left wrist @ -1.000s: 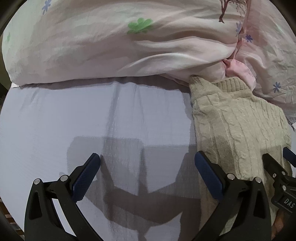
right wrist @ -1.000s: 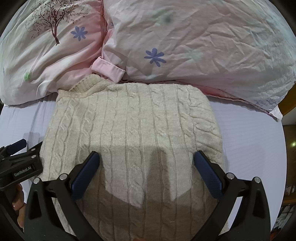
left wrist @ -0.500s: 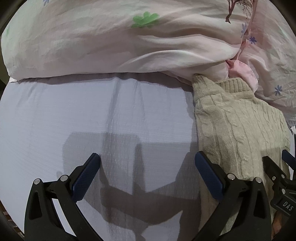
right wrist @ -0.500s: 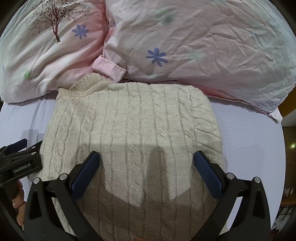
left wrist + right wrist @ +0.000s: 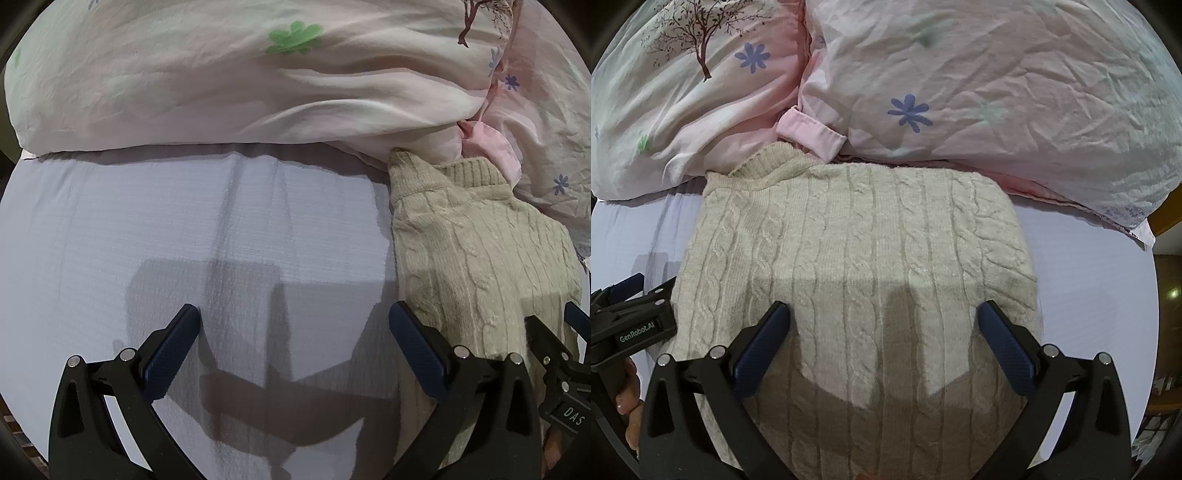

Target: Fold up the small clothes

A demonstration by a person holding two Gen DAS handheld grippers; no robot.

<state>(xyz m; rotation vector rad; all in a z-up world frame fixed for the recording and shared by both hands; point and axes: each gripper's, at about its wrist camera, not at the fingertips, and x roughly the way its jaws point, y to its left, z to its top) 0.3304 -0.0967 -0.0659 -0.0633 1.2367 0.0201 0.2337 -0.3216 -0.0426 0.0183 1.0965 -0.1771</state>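
Observation:
A beige cable-knit sweater (image 5: pixel 857 258) lies folded into a compact rectangle on the pale lavender bed sheet (image 5: pixel 184 229), its ribbed collar toward the duvet. My right gripper (image 5: pixel 882 339) is open and empty, hovering over the sweater's near half. My left gripper (image 5: pixel 295 343) is open and empty over bare sheet, with the sweater (image 5: pixel 480 251) just to its right. The left gripper also shows at the left edge of the right wrist view (image 5: pixel 631 295), and the right gripper at the right edge of the left wrist view (image 5: pixel 554 332).
A bunched pink floral duvet (image 5: pixel 960 92) runs along the far side of the bed, touching the sweater's collar; it also fills the top of the left wrist view (image 5: pixel 221 74). A pink cuff (image 5: pixel 812 133) sticks out by the collar. The bed's right edge (image 5: pixel 1152 258) is near.
Both grippers have drifted slightly back and up from the sweater; both stay open. The sweater has not moved.

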